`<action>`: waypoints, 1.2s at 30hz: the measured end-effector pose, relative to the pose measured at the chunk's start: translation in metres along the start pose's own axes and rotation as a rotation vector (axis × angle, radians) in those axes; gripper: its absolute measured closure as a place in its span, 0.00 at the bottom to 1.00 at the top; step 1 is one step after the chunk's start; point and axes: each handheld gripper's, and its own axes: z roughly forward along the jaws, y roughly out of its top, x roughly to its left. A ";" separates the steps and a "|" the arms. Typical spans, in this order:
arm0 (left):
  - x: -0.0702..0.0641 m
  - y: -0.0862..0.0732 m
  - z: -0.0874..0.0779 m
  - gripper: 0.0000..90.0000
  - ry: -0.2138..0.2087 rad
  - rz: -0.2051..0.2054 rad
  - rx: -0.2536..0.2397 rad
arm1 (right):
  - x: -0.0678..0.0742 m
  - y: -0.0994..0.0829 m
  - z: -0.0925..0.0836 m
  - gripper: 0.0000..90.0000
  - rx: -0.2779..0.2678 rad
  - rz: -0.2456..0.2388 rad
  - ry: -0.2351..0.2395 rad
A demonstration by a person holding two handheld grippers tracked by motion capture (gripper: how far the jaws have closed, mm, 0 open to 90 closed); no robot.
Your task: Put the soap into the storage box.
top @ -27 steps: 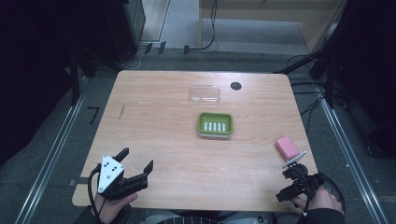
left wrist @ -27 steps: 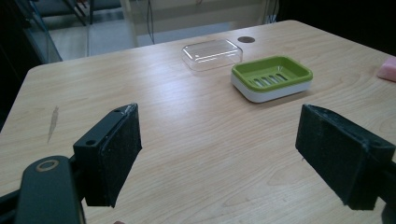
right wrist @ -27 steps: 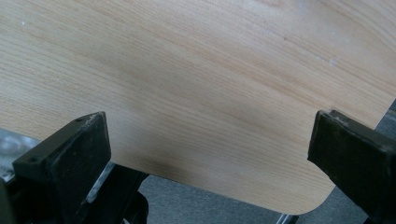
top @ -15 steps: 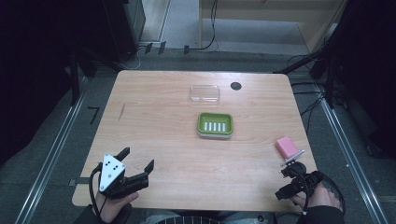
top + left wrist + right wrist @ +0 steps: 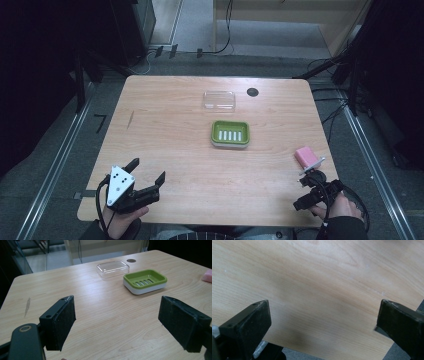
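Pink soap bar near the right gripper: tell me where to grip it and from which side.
Probably from above, jaws across the short width of the pink soap bar. It lies flat and apart near the table edge; the open right gripper is nearest.

A wooden surface (image 5: pixel 165 125) carries a clear lid (image 5: pixel 219 100), a green soap dish (image 5: pixel 230 133) and pink soap (image 5: pixel 303 156).

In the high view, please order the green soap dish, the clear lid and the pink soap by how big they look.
1. green soap dish
2. clear lid, only slightly smaller; it lies farther from the camera, so this order is unsure
3. pink soap, clearly the smallest
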 end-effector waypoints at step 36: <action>-0.001 0.001 0.003 0.16 -0.003 0.005 0.007 | -0.040 0.029 -0.009 0.00 -0.062 0.034 -0.029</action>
